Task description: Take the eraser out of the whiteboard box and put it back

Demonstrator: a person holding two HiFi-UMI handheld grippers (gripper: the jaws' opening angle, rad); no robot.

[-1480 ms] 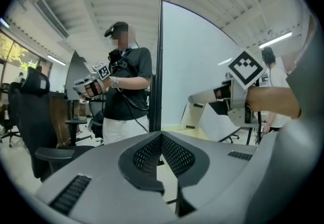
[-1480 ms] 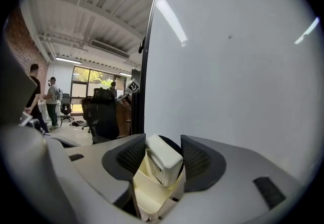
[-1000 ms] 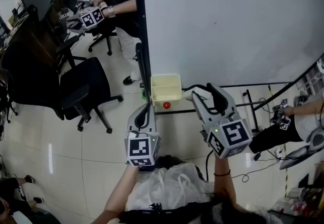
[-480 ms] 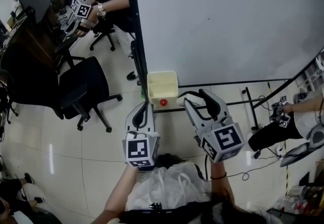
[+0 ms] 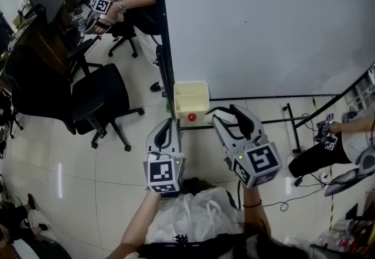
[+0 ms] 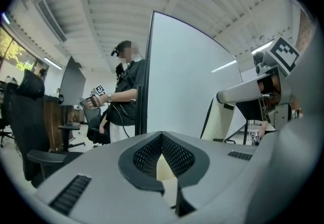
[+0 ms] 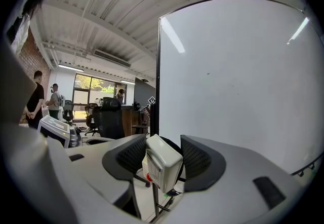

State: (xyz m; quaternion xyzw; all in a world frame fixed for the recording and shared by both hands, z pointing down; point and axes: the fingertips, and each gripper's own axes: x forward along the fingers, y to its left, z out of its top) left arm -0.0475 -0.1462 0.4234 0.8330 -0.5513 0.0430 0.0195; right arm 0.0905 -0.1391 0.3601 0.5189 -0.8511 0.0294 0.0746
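While left tongs [image 6: 162, 153] sit closed, empty, right tongs [image 7: 161, 153] clamp eraser [image 7: 164, 166].

The whiteboard [image 5: 263, 23] has a smooth, glossy white face streaked with reflected light. The box [image 5: 191, 96] looks like matt cream plastic, the eraser [image 7: 163, 164] like smooth pale plastic. The left gripper [image 6: 162, 147] and right gripper [image 7: 161, 153] have matt grey plastic shells and black, finely gridded pads [image 7: 196, 159]. The floor [image 5: 58, 176] is shiny tile.

pale tiled floor [image 5: 53, 164]; black office chair [image 5: 96, 105] and whiteboard stand [image 5: 167, 64] stand on it
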